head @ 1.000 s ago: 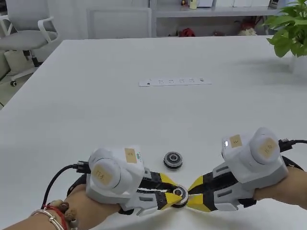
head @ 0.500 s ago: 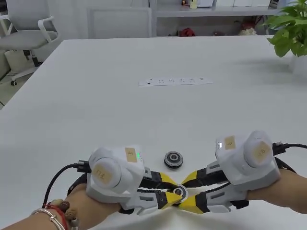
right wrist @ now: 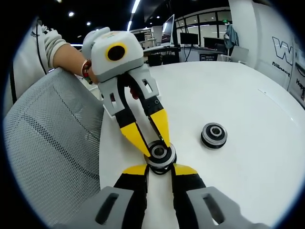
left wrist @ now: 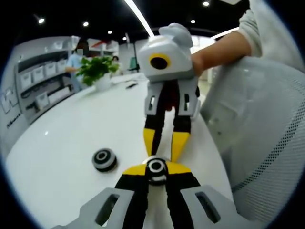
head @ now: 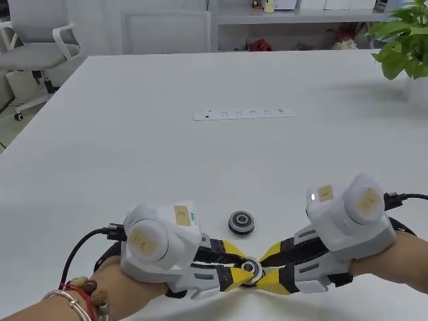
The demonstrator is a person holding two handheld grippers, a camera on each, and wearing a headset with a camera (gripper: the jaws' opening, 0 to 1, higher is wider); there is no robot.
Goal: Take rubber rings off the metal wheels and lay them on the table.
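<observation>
A small metal wheel with a black rubber ring (head: 251,269) is held just above the white table (head: 134,147) near its front edge. My left gripper (head: 239,274) is shut on it from the left. My right gripper (head: 263,273) meets it from the right, its jaws closed in on the same wheel. In the left gripper view the wheel (left wrist: 156,168) sits between my own yellow tips, with the right gripper (left wrist: 164,149) pinching it from above. In the right gripper view the wheel (right wrist: 160,153) rests at my tips, opposite the left gripper (right wrist: 155,143). A second ringed wheel (head: 241,223) (left wrist: 104,159) (right wrist: 214,135) lies flat on the table just behind.
A white power strip (head: 245,114) lies mid-table. A potted plant (head: 404,40) stands at the far right corner, and an office chair (head: 37,47) at the far left. A mesh chair back (right wrist: 52,157) is close behind the grippers.
The right gripper opened wide half a second ago and has now closed back in on the wheel. The left gripper and the second wheel have stayed put.
</observation>
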